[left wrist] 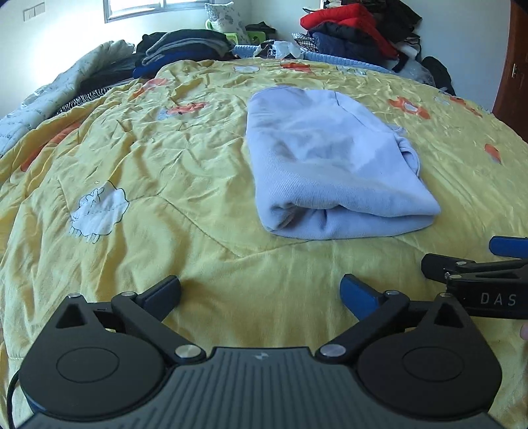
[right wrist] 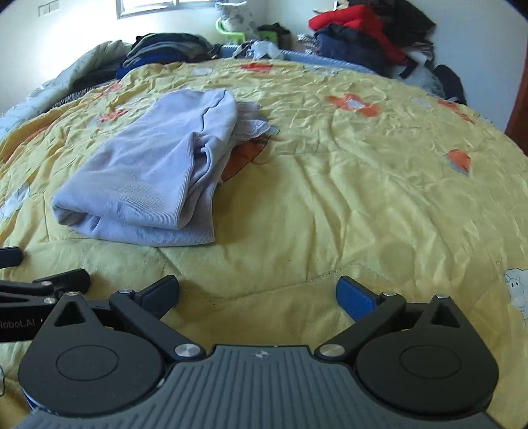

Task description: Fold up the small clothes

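Note:
A pale lilac garment (left wrist: 330,165) lies folded into a thick oblong on the yellow quilt (left wrist: 158,184). It also shows in the right wrist view (right wrist: 148,178), left of centre, with a frilly bit sticking out at its far right side. My left gripper (left wrist: 260,290) is open and empty, a short way in front of the garment's near edge. My right gripper (right wrist: 257,292) is open and empty over bare quilt (right wrist: 363,198), right of the garment. Each gripper's tip shows at the edge of the other's view.
Stacks of dark folded clothes (left wrist: 184,49) lie at the far left of the bed. A heap of red and dark clothes (left wrist: 356,29) sits at the far right. A wooden door (left wrist: 514,66) stands at the right edge.

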Action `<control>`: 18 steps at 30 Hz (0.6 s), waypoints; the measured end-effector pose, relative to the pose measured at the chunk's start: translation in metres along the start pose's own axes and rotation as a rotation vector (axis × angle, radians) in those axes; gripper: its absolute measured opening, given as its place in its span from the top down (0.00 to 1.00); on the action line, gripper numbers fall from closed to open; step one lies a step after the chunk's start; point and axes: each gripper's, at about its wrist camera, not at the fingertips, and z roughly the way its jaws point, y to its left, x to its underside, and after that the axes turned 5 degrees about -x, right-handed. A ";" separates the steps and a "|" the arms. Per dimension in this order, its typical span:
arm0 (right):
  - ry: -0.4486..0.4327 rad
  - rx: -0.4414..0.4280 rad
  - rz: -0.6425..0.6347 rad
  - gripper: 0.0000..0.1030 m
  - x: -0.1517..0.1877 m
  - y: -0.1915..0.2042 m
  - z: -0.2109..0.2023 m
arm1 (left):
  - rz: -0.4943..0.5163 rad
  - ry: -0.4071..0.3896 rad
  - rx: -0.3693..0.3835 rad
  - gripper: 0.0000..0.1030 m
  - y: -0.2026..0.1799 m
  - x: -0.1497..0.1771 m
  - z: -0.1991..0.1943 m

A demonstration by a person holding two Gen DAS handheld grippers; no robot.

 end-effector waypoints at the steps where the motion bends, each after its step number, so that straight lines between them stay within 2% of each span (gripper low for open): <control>1: -0.002 0.004 0.002 0.01 0.000 0.001 0.001 | -0.001 0.003 0.000 0.00 0.000 0.000 0.000; 8: 0.030 0.028 0.031 0.01 -0.001 0.002 -0.001 | -0.005 0.031 -0.003 0.00 0.000 -0.003 0.002; 14: 0.104 0.025 0.034 0.01 -0.009 0.003 0.001 | -0.001 0.069 0.000 0.00 0.000 -0.008 0.005; 18: 0.097 0.022 0.031 0.00 -0.007 0.003 0.001 | 0.000 0.067 0.000 0.00 0.000 -0.008 0.005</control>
